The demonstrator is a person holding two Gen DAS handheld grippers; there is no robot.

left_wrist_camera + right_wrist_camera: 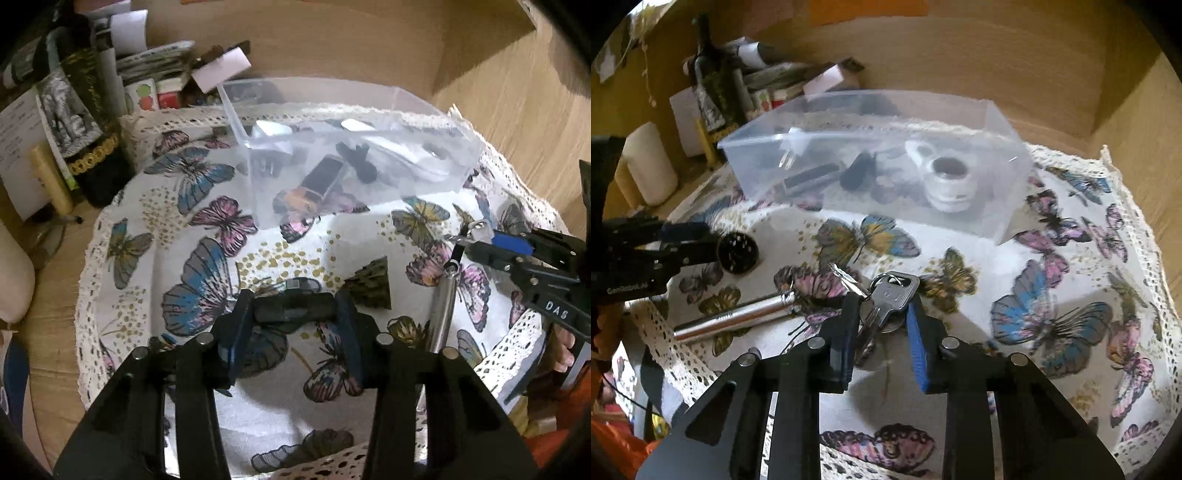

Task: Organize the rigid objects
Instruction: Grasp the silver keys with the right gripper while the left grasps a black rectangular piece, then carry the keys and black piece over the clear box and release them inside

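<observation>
A clear plastic bin (354, 147) (886, 147) stands on the butterfly cloth and holds a toy car (314, 184), a black clip, a white roll (947, 181) and other small items. My left gripper (295, 306) is shut on a round black object (295, 306), which also shows in the right wrist view (738, 252). My right gripper (882, 302) (491, 243) is closed around a bunch of keys (892, 295), which is linked to a silver metal tube (735, 319) (443, 314) lying on the cloth.
A small dark pyramid (371, 284) sits on the cloth next to the left gripper. Bottles (88, 122), a candle (648, 166), boxes and papers crowd the back left. Wooden walls close the back and right.
</observation>
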